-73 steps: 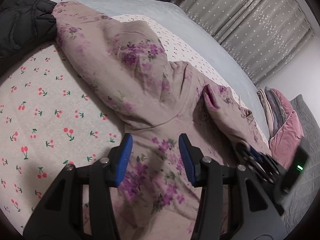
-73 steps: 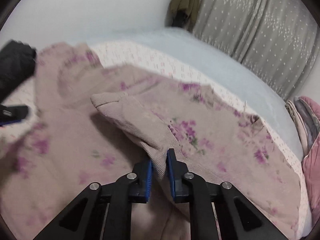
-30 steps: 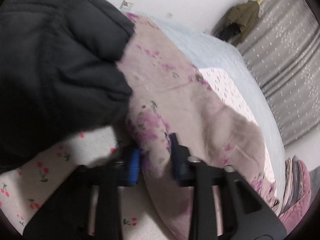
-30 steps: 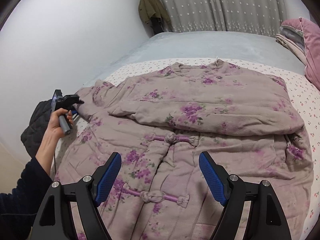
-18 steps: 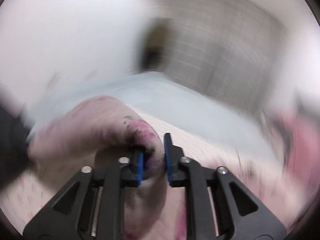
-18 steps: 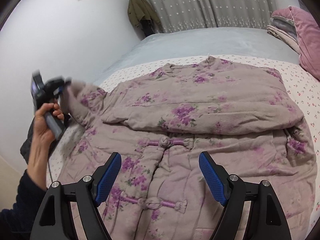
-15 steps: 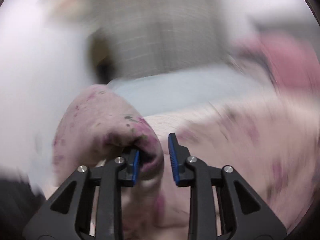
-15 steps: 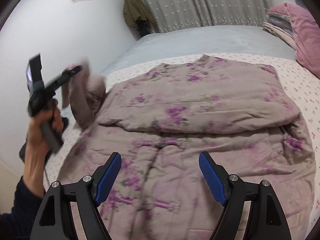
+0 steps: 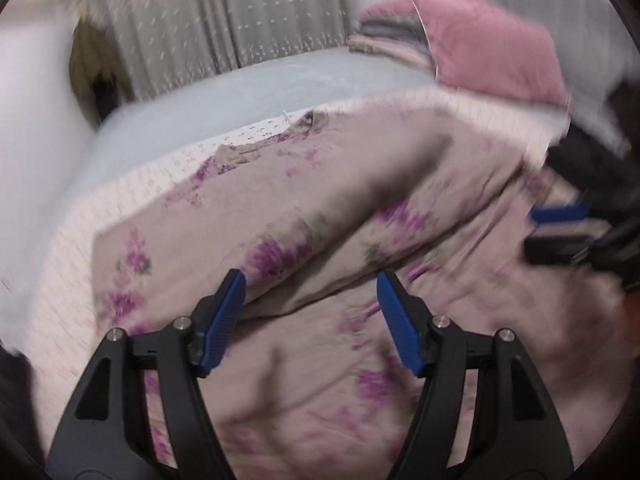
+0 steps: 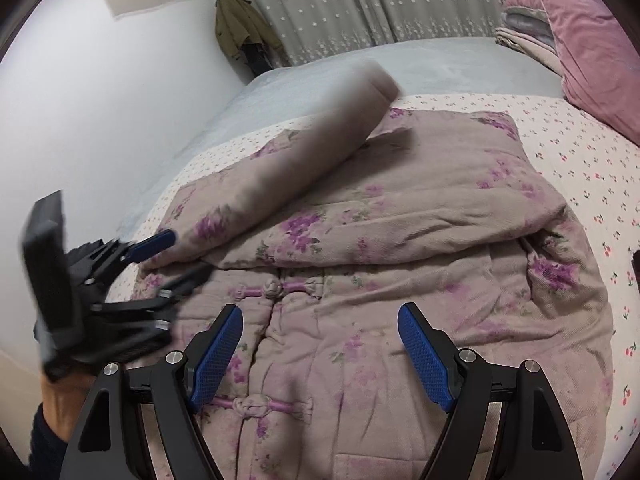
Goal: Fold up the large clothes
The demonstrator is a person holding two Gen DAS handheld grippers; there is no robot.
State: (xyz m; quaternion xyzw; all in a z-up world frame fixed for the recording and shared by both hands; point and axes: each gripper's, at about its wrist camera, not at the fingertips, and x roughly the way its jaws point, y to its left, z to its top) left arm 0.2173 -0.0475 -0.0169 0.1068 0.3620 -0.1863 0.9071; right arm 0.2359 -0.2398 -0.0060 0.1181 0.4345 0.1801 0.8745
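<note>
A padded mauve jacket (image 10: 420,240) with purple flowers and knot buttons lies front up on the bed, its right sleeve folded across the chest. The other sleeve (image 10: 320,128) is a blur in mid-air, swinging over the chest; in the left wrist view that sleeve (image 9: 340,188) crosses the jacket (image 9: 304,400). My left gripper (image 9: 310,280) is opening, with nothing pressed between its pads; the right wrist view shows it (image 10: 176,260) at the jacket's left shoulder. My right gripper (image 10: 320,316) hangs open above the button line, holding nothing, and the left wrist view catches it (image 9: 556,232) at the right edge.
The cherry-print sheet (image 10: 580,152) covers the bed, with a grey blanket (image 10: 360,64) beyond it. Pink pillows and folded bedding (image 10: 580,40) are stacked at the far right. A white wall (image 10: 100,100) runs close along the left, and a green coat (image 10: 240,28) hangs by the curtain.
My left gripper shut on the left sleeve's cuff, swung it up and toward the chest, then spread its jaws and let go. The right gripper stayed open and drifted slightly over the jacket.
</note>
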